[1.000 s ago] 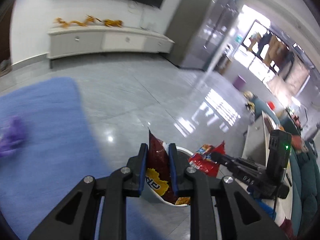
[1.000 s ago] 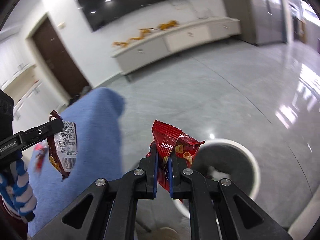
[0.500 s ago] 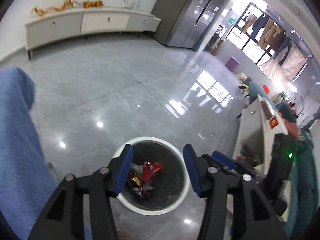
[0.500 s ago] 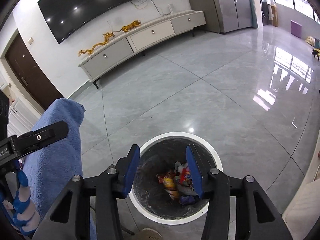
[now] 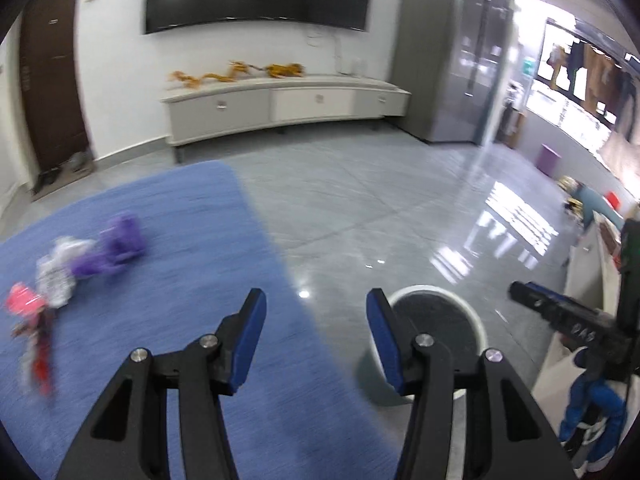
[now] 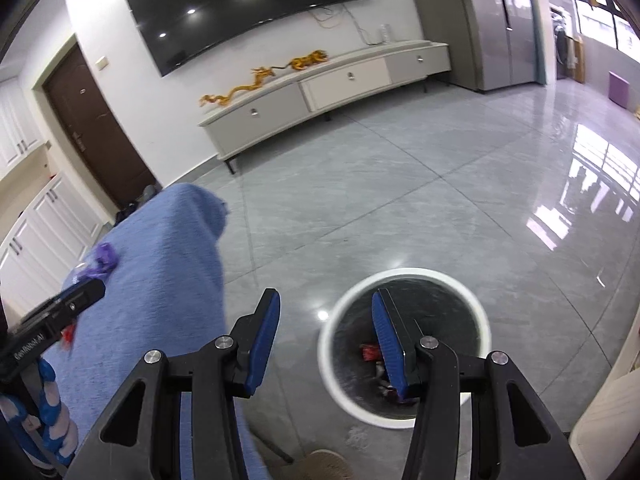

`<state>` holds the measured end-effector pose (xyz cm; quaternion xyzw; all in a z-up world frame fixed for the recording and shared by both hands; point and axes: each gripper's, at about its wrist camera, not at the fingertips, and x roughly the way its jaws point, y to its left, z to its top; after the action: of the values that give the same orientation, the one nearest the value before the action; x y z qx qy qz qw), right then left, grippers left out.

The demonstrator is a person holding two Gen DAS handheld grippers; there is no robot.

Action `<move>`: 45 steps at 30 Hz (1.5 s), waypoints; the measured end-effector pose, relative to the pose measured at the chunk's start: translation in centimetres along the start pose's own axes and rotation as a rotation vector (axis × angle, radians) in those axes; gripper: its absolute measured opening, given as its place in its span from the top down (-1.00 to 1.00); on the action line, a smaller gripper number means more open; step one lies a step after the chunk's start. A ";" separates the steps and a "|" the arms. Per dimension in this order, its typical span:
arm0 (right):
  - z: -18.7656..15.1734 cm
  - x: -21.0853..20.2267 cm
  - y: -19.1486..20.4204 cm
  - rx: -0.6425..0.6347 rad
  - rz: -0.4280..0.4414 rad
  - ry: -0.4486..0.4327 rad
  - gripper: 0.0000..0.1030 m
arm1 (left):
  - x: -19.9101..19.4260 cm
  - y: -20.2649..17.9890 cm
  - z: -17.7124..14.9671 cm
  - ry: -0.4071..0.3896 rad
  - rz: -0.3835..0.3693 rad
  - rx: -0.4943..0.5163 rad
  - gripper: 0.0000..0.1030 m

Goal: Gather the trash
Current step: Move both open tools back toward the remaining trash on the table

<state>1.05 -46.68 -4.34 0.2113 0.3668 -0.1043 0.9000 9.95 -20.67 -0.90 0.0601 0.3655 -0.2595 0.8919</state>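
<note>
My left gripper (image 5: 316, 330) is open and empty above the right edge of a blue cloth-covered table (image 5: 168, 280). On the cloth at the far left lie a purple wrapper (image 5: 116, 248), a silver wrapper (image 5: 56, 276) and a pink-red wrapper (image 5: 28, 312), all blurred. A white-rimmed trash bin (image 5: 464, 312) stands on the floor to the right. My right gripper (image 6: 326, 332) is open and empty above the bin (image 6: 340, 324), which holds red wrappers (image 6: 370, 352). The purple wrapper (image 6: 102, 260) shows on the cloth (image 6: 160, 260) in the right wrist view.
Grey glossy tile floor (image 6: 400, 200) surrounds the bin. A long white TV cabinet (image 5: 280, 108) stands against the far wall under a wall TV. A pale cabinet edge (image 6: 608, 420) is close at the right. The other gripper (image 5: 568, 320) shows at the right of the left wrist view.
Both grippers let go of their snack wrappers into the bin and stand open. The left gripper has swung left towards the table; the right has stayed over the bin.
</note>
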 end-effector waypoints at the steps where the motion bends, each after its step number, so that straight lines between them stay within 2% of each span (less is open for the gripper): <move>1: 0.0 -0.1 0.7 -0.007 0.007 0.000 0.07 | -0.8 1.3 -0.5 -0.010 0.017 -0.014 0.02; 10: -0.4 -0.6 9.5 -0.116 0.090 0.014 0.07 | -5.5 10.4 -3.3 -0.053 0.146 -0.104 0.01; 18: -1.6 -0.8 15.5 -0.204 0.129 0.045 0.05 | -8.0 16.1 -5.4 -0.061 0.184 -0.184 -0.07; 25: -2.2 -0.9 18.9 -0.258 0.157 0.064 0.04 | -9.6 17.7 -6.8 -0.052 0.174 -0.211 -0.08; 31: -2.9 -1.2 21.2 -0.297 0.196 0.078 0.04 | -11.1 17.4 -8.9 0.014 0.140 -0.182 -0.08; 37: -3.8 -0.3 22.5 -0.319 0.219 0.112 0.04 | -12.0 16.8 -11.9 0.122 0.099 -0.176 -0.08; 45: -4.9 1.4 22.7 -0.313 0.230 0.154 0.04 | -11.7 15.7 -13.5 0.185 0.062 -0.170 -0.08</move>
<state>6.83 -24.35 -1.61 0.1169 0.4199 0.0740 0.8970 2.56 1.71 -4.00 0.0192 0.4648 -0.1932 0.8639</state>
